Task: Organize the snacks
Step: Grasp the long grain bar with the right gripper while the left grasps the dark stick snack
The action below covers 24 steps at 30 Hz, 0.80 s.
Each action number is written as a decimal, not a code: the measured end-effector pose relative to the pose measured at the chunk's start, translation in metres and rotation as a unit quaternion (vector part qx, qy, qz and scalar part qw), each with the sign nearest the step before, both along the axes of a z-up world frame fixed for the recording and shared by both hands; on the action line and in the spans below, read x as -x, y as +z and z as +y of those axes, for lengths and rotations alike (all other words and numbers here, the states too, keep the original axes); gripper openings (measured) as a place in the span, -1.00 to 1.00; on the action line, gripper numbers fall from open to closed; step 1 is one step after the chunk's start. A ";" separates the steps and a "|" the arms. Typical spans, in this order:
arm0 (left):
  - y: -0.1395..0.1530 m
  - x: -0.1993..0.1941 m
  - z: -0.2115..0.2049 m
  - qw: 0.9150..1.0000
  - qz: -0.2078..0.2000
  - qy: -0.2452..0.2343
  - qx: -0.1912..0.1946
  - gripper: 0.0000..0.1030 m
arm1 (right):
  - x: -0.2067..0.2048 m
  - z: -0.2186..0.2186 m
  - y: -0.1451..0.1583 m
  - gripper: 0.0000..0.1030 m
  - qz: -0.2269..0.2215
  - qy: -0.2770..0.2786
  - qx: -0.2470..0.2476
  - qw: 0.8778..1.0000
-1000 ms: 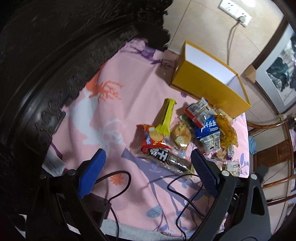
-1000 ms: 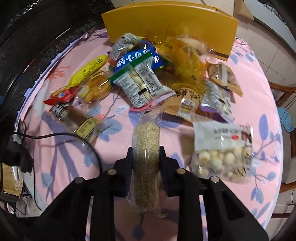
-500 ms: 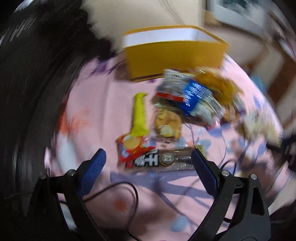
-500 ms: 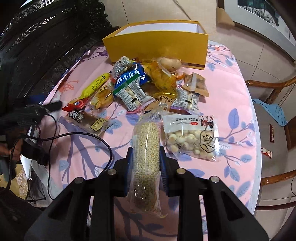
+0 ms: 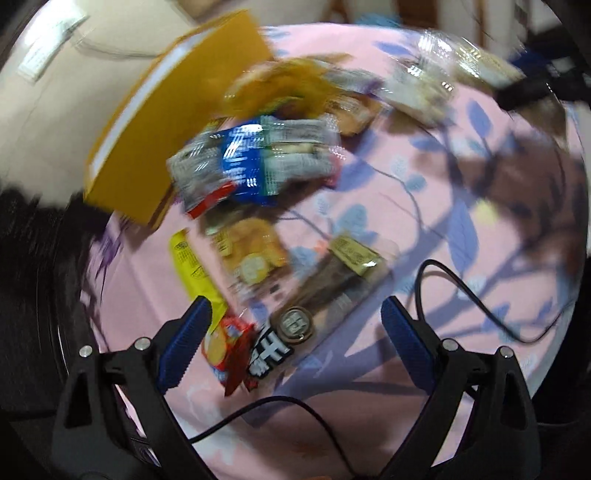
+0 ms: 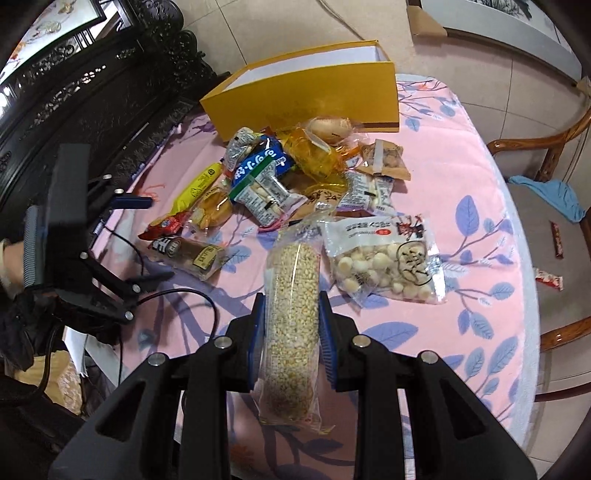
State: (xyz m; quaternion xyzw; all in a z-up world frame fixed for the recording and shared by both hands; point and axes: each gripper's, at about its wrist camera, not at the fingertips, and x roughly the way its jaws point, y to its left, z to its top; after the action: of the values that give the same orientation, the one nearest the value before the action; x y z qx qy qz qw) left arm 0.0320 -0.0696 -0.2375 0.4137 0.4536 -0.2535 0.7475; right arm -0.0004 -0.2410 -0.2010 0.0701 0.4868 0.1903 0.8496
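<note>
Blue ribbed fingers [image 6: 258, 343] around crinkly clear cylindrical puffed-grain pack [image 6: 291, 332].

A pink tablecloth [image 6: 480, 206] printed with blue leaves and purple branches covers the round table; a black cable [image 6: 173, 295] loops across it near the left edge; dark carved wooden furniture [image 6: 96, 85] stands behind on the left; a wooden chair [image 6: 554, 147] with a blue cloth [image 6: 554, 192] on its seat sits at right; beige floor tiles [image 6: 280, 33] lie beyond; two small wrappers [image 6: 548, 278] lie on the floor.
</note>
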 end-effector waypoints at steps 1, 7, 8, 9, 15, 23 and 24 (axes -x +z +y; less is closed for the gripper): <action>-0.004 0.000 -0.001 1.000 0.006 -0.016 -0.010 0.84 | 0.002 -0.001 -0.002 -0.46 0.001 -0.002 -0.004 1.000; -0.041 -0.012 0.007 0.997 0.045 -0.034 -0.054 0.83 | 0.012 -0.007 -0.008 -0.46 0.007 -0.022 -0.019 1.000; -0.043 -0.014 0.010 0.997 0.052 -0.029 -0.047 0.81 | 0.014 -0.008 -0.009 -0.46 0.009 -0.025 -0.021 0.999; -0.045 -0.017 0.014 0.997 0.061 -0.023 -0.034 0.79 | 0.015 -0.009 -0.010 -0.46 0.011 -0.029 -0.023 0.999; -0.042 -0.029 0.026 0.994 0.110 -0.010 0.021 0.22 | 0.019 -0.013 -0.014 -0.46 0.020 -0.037 -0.030 0.999; -0.034 -0.022 0.014 0.991 0.125 -0.043 0.024 -0.38 | 0.018 -0.010 -0.013 -0.46 0.020 -0.033 -0.028 0.999; -0.033 -0.021 0.013 0.991 0.126 -0.044 0.026 -0.40 | 0.018 -0.010 -0.012 -0.46 0.019 -0.034 -0.029 0.999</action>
State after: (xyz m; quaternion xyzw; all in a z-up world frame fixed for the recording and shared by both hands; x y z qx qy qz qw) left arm 0.0528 -0.0561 -0.2705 0.3782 0.5186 -0.3486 0.6830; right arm -0.0185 -0.2514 -0.2131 0.1146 0.4948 0.1736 0.8438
